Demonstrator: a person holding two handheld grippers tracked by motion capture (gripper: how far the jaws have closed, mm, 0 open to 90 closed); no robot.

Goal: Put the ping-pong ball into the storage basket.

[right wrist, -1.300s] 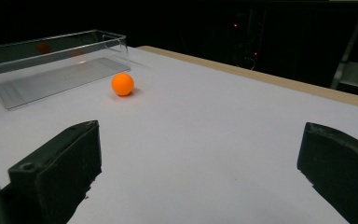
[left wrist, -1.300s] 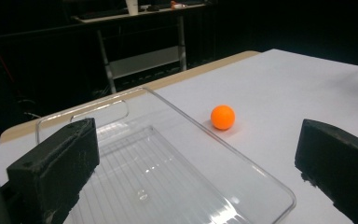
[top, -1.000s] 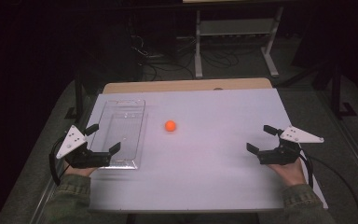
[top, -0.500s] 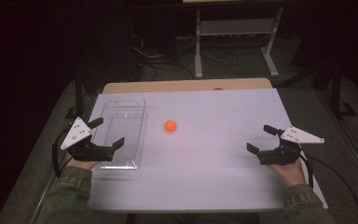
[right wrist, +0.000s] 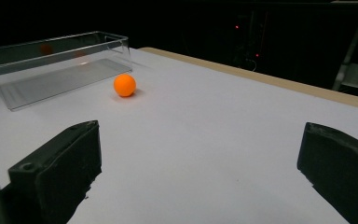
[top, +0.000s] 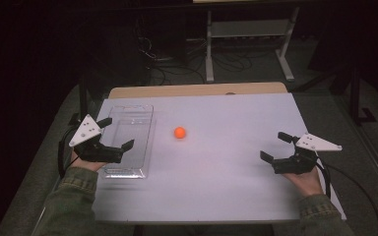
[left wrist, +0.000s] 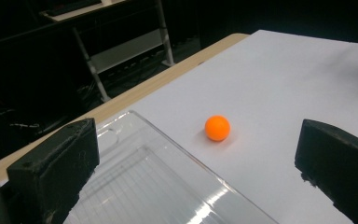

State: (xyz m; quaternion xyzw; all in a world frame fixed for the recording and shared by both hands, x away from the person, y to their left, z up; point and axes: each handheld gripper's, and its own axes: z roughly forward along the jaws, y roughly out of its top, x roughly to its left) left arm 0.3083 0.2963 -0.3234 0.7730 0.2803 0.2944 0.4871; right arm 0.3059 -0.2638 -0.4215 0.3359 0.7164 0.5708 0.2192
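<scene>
- Left gripper (top: pixel 114 132) is hovering over the near end of the clear tray (top: pixel 142 112), jaws spread wide, holding nothing.
- In the left gripper view the orange ball (left wrist: pixel 217 128) is sitting ahead between the two jaws, on the bare white desk (top: pixel 236 196) just beyond the tray's long wall.
- Tray is lying lengthwise along the left side of the desk, with nothing in it as far as I can tell. Its wall is standing between this gripper and the ball, so a low straight reach is risking a knock.
- Ball (top: pixel 179 132) is resting in the open, right of the tray, near but not touching, and well apart from both grippers.
- My read: the step in hand is closing in on the ball, probably to drop it in the tray.
- To do it well: coming in above the wall, descending with jaws straddling the ball at its widest line, closing slowly. A round ball is likely rolling off at any one-sided touch.
- Right gripper (top: pixel 278 147) is hovering low near the right edge, jaws apart too, carrying nothing.
- Right gripper view is showing the ball (right wrist: pixel 124 85) far ahead and off to the left, just in front of the tray (right wrist: pixel 56 56). No obstacle on that path, so this side looks like the cleaner approach.
</scene>
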